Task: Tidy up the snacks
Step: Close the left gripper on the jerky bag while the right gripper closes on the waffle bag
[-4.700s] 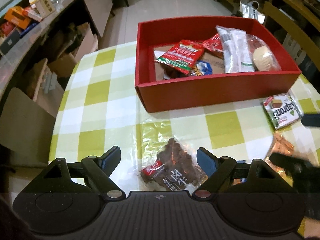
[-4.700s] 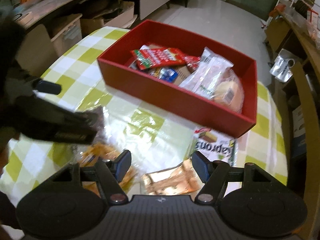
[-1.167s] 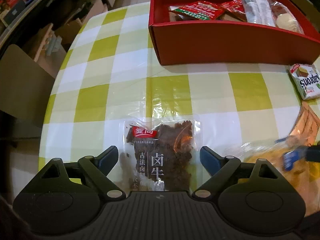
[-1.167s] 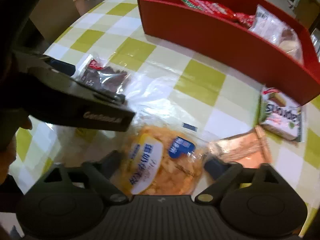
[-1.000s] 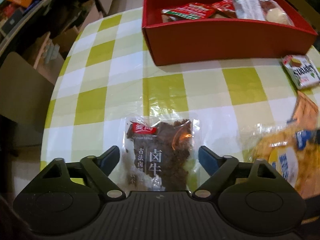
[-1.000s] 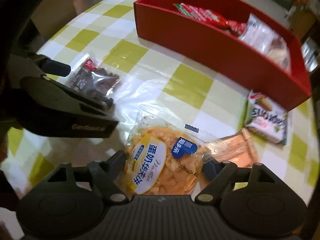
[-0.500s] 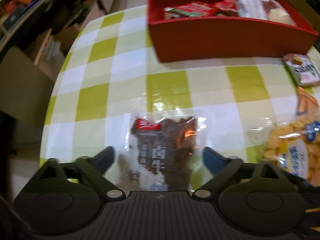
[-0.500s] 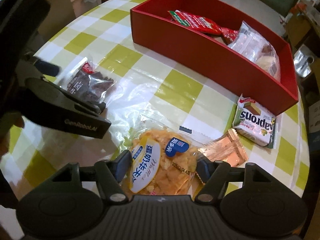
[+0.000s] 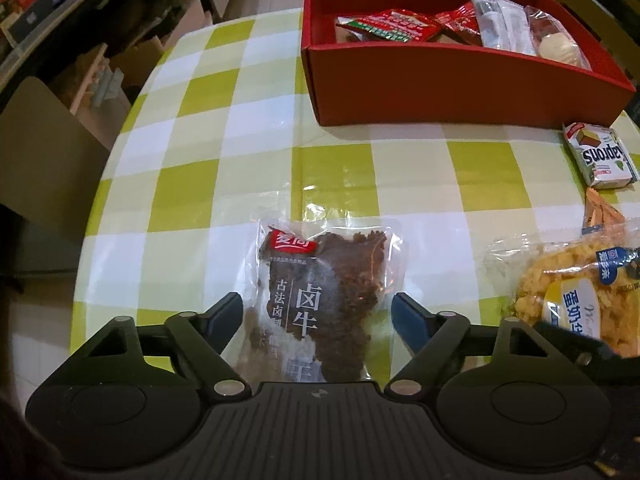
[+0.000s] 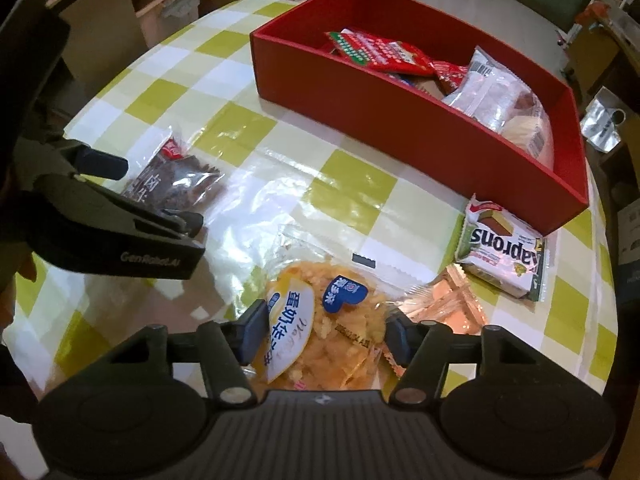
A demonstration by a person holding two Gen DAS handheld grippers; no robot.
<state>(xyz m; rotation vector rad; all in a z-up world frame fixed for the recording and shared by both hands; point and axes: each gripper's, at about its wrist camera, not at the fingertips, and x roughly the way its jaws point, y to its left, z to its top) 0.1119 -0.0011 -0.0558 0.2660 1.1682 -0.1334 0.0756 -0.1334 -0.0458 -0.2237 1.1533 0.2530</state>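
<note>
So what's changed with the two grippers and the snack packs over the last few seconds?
The right gripper moved onto the yellow snack bag and narrowed its jaws around it. The left gripper pulled back; the dark beef pack now lies between its open jaws, not gripped. The red box, the Naprons wafer pack and the orange packet stayed put.

Dim, warm indoor light; glare patches on glossy tablecloth (image 9: 340,172); strong fisheye bending at edges; dark vignetted corners; focus fairly sharp.
</note>
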